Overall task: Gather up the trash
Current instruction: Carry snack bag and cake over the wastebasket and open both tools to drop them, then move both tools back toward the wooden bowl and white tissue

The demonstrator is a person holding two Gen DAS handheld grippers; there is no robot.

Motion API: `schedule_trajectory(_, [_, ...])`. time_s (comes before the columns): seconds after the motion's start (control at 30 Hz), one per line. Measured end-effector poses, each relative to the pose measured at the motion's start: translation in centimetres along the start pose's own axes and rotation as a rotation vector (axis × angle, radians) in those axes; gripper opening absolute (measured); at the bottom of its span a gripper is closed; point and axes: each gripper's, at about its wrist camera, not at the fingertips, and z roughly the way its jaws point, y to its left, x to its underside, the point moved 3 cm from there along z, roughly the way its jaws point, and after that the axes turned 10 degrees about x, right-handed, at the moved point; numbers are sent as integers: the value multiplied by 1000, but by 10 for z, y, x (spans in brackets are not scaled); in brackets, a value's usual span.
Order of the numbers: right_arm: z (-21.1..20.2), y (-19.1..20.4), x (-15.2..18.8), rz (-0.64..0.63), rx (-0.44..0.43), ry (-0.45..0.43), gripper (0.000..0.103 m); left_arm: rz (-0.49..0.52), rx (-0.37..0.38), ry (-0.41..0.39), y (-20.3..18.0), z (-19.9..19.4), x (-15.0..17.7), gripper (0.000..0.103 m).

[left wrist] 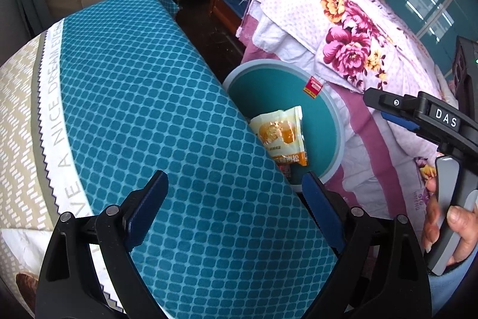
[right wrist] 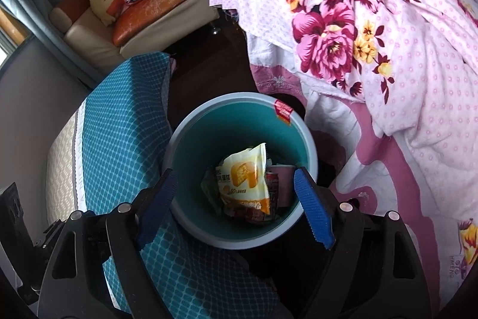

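A yellow and orange snack wrapper (right wrist: 246,180) lies inside the round teal waste bin (right wrist: 239,242), low in the middle of the right wrist view, propped on top of other crumpled packets (right wrist: 269,199). It looks freshly dropped: it sits loose and uppermost, touching neither claw. The right gripper (right wrist: 236,208) hangs directly over the bin's mouth with its blue pads spread wide and nothing between them, so it is released, which fits a drop straight down into the bin. A red sticker (right wrist: 283,110) clings to the far rim.

In the left wrist view the same wrapper (left wrist: 282,136) and bin (left wrist: 336,153) show at centre right, half hidden behind the edge of a teal checked tablecloth (left wrist: 167,115). The left gripper (left wrist: 236,208) hovers over that cloth, jaws apart and empty, seemingly just waiting its turn. At the right edge a hand (left wrist: 448,232) grips the other tool's handle.

The bin stands wedged between table and a bed with a pink floral quilt (right wrist: 373,29), handy to both.
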Motion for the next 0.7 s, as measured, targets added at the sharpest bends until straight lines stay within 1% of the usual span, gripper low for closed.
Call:
schedule_trajectory(0.27, [-17, 32, 13, -61, 8, 5, 78, -21, 14, -39, 13, -29, 12, 92])
schedule_trajectory(0.3, [-19, 35, 14, -66, 8, 4, 79, -23, 16, -45, 15, -33, 14, 92])
schedule_trajectory(0.33, [-23, 41, 16, -79, 10, 1, 82, -25, 17, -51, 17, -38, 17, 92])
schedule_trajectory(0.43, [-29, 55, 22, -109, 6, 0, 82, -31, 15, -66, 24, -50, 24, 92])
schedule_trajectory(0.57, [-37, 80, 31, -166, -13, 2, 82, -40, -3, -84, 39, -69, 36, 92])
schedule_trajectory(0.7, [-43, 108, 43, -241, -30, 14, 82, -65, -33, -102, 64, -92, 54, 92])
